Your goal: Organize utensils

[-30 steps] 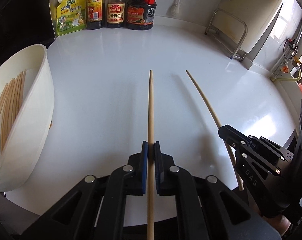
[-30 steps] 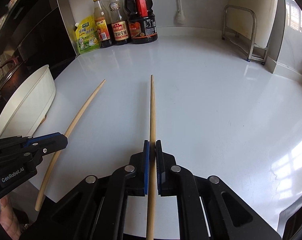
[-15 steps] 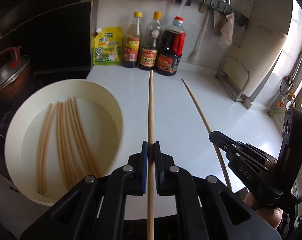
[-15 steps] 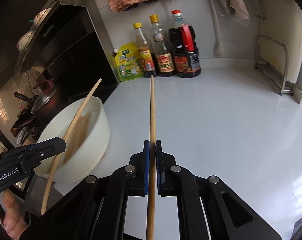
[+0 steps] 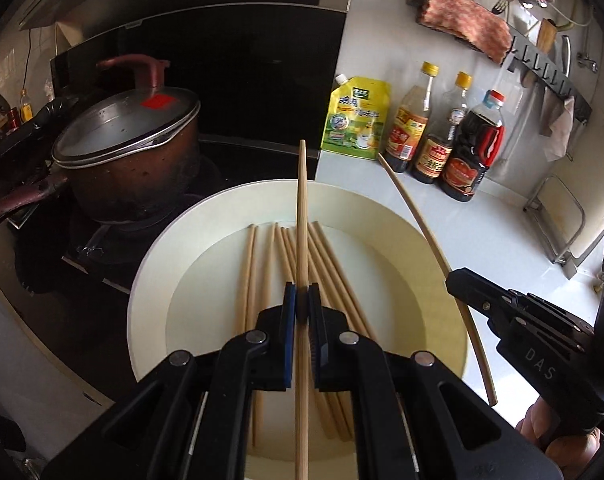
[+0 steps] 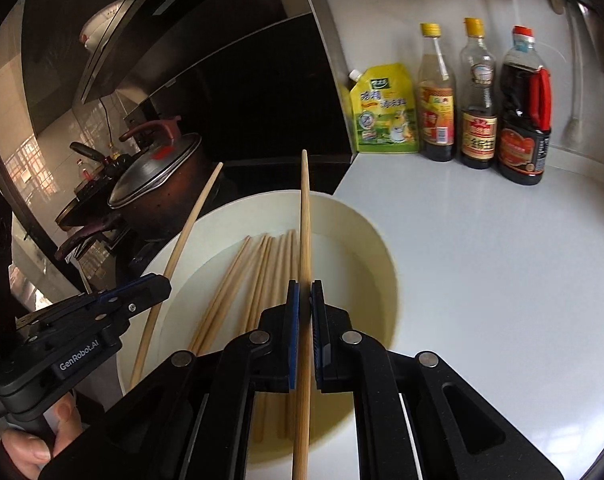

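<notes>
Both black two-finger grippers hang over the wide cream-white round bowl (image 5: 150,272), which sits at the near left edge of the white countertop (image 6: 501,260) beside the stove. The left gripper (image 5: 302,300) has its blue pads clamped tight on one long pale wooden chopstick (image 5: 302,208), pointing far across the bowl, and the right gripper (image 6: 305,296) pinches a second wooden chopstick (image 6: 305,208) the same way. Below them a loose bundle of wooden chopsticks (image 5: 262,264) lies in the bowl (a lidded brown pot (image 5: 134,144) stands far left)
</notes>
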The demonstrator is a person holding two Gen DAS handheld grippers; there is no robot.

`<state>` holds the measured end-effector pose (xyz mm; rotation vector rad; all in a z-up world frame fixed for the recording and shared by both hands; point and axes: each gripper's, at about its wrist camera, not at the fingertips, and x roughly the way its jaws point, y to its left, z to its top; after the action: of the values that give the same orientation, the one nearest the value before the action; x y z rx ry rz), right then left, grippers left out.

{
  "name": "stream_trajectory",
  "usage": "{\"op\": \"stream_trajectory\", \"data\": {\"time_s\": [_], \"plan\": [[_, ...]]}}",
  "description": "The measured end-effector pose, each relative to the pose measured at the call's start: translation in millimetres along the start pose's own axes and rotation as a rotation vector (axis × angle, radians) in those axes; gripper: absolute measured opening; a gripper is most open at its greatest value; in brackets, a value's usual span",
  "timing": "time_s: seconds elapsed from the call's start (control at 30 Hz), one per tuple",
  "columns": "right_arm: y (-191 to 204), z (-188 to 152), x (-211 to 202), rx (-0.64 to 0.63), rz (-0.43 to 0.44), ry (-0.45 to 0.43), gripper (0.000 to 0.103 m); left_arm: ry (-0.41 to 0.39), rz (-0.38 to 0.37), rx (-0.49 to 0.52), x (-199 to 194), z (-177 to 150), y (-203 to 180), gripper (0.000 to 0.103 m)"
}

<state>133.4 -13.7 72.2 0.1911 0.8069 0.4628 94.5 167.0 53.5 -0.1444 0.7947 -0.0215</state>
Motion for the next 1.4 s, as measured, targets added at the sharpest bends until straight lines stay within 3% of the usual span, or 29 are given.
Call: {"op": "stream_trajectory", "data": {"time_s": [0.2,0.4,0.47,0.53,0.6,0.8,1.4], "plan": [[20,2,43,-0.026,-0.003,0.081,0.006,0.046,0.003,-0.032,27,4,22,0.007],[17,-3,56,-0.017,-0.009,0.117,0.006,0.082,0.012,-0.063,44,-1,30,0.007],[15,-5,53,-0.017,-0.018,0.109,0.008,0.081,0.014,-0.076,44,-3,33,0.015],[15,-7,49,-0.016,-0.020,0.101,0.008,0.074,0.020,-0.076,41,-5,34,0.035],[15,-9,44,-0.019,-0.024,0.093,0.010,0.061,0.033,-0.073,36,-7,33,0.046],[14,-18,26,-0.020,-0.047,0.067,0.018,0.032,0.074,-0.071,16,-15,35,0.054],[12,-44,-13,-0.022,-0.095,0.022,0.027,0.015,0.104,-0.055,-16,-36,24,0.058]]}}
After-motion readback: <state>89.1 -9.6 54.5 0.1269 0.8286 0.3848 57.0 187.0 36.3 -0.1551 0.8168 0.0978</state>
